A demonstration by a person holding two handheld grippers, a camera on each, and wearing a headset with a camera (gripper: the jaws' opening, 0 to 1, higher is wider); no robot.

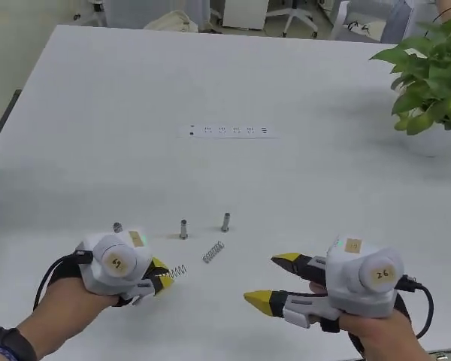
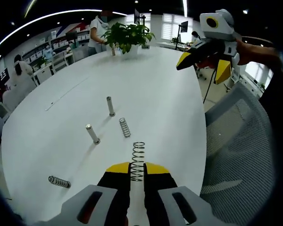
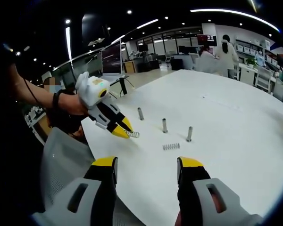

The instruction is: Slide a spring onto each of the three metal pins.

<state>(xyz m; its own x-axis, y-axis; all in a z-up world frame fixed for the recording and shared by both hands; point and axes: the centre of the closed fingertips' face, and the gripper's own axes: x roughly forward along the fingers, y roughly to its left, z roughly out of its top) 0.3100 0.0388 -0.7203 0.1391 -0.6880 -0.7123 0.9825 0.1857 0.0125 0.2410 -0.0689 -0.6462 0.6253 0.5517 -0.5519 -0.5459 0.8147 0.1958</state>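
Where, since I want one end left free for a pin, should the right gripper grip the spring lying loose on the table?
Likely across the coils near one end of the loose spring, coming from above with the open right gripper: it lies flat on the table, so only its sides are offered, and the other end is left free.

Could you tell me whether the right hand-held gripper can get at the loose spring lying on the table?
Probably yes: the right hand-held gripper is open, with bare table between it and the loose spring. The left hand-held gripper, shut on a second spring, sits off to the side.
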